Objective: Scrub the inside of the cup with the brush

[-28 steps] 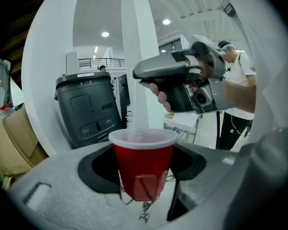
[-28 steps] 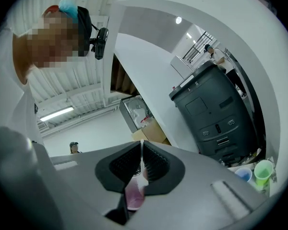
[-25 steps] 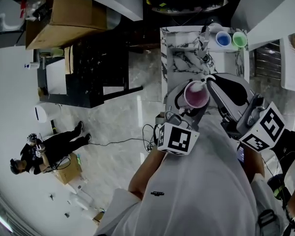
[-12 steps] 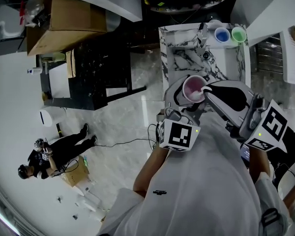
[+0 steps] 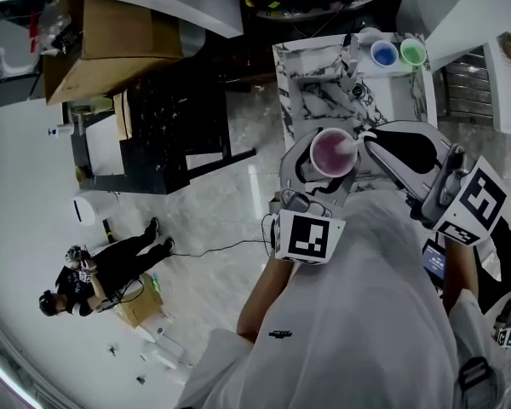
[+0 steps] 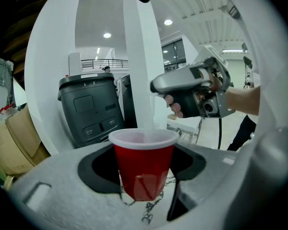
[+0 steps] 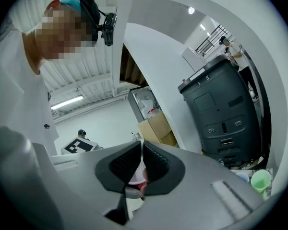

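Smooth red plastic cup [image 6: 144, 169] with a white rim; white surface [image 5: 311, 100] veined like marble; glossy pale floor [image 5: 213, 211]; matt brown cardboard box [image 5: 111, 32].

The person wears a white short-sleeved shirt [image 5: 366, 313] with a small dark mark [image 5: 277, 335] at lower centre. The left gripper [image 6: 144, 174] and right gripper [image 7: 141, 163] have pale grey shells, black ribbed pads [image 7: 158, 164] and cubes [image 5: 307, 237] with black-and-white square markers. A black cable [image 6: 219, 128] runs from the right gripper.

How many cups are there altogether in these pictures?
3. A red cup is gripped by the left gripper. A blue cup and a green cup stand side by side on the marble counter beyond it. Others may be hidden.
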`<move>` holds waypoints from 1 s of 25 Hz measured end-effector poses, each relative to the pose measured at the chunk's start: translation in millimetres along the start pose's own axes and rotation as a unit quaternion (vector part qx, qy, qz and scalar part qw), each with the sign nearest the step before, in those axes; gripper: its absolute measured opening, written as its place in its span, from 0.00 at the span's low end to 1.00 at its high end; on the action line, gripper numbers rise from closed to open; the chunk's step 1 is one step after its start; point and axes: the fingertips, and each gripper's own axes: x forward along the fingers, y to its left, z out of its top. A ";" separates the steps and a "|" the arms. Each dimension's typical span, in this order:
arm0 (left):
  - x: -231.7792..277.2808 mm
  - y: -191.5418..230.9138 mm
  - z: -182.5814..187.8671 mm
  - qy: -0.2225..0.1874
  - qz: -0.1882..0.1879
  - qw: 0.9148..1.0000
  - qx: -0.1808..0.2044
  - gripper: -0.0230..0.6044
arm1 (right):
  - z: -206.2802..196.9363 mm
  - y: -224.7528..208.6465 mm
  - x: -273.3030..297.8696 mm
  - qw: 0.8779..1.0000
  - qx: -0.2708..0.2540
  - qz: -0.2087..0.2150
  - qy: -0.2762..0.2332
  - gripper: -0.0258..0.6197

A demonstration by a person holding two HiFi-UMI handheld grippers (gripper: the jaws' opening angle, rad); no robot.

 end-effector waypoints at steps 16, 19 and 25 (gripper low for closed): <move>-1.4 -0.4 -1.1 0.007 0.001 1.000 -0.007 0.50 | -0.1 34.5 37.7 0.997 -0.005 0.083 -0.007 0.08; -1.9 3.5 0.6 0.002 0.004 1.000 0.001 0.50 | -3.9 41.1 33.0 0.995 -0.004 0.102 0.001 0.08; -1.9 4.7 11.2 -0.012 0.002 1.000 0.012 0.50 | -9.9 31.2 15.1 0.995 -0.020 0.096 0.025 0.08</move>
